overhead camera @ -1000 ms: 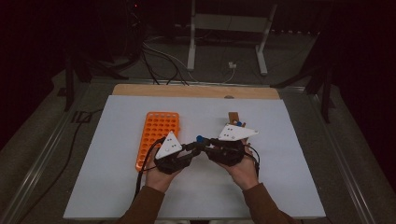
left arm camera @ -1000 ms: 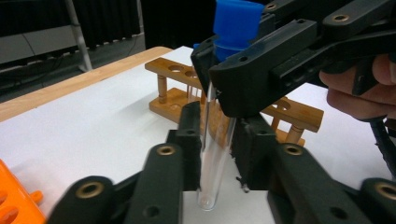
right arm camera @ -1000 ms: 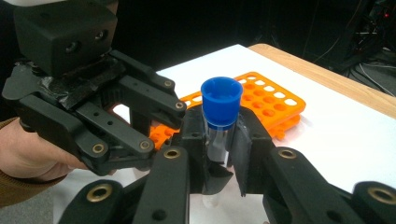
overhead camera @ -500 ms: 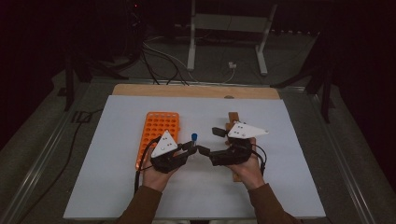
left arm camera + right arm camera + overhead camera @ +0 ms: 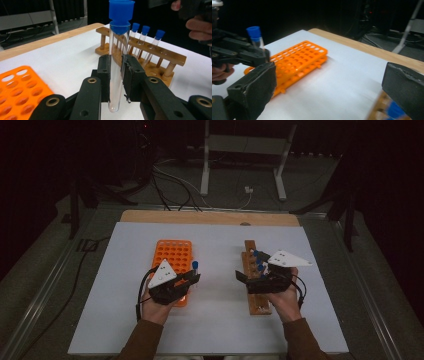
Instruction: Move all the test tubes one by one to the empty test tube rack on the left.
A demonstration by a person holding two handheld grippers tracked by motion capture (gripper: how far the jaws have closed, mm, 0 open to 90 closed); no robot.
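**Tube clamped left, right jaws wide**

Dark room; white table top (image 5: 215, 320) with a wooden strip along its far edge.

Left gripper (image 5: 116, 72): pads closed tight on a test tube (image 5: 117, 75). The tube is clear glass, upright, with a round bottom below the pads and a blue cap (image 5: 121, 15) well above them. In the high view it stands just right of the orange rack (image 5: 173, 257).

Right gripper (image 5: 329, 82): jaws have just been opening and now stand wide apart, nothing between them. It hangs over the wooden rack (image 5: 254, 285), well right of the orange rack. Three blue-capped tubes (image 5: 144, 40) stand in the wooden rack.
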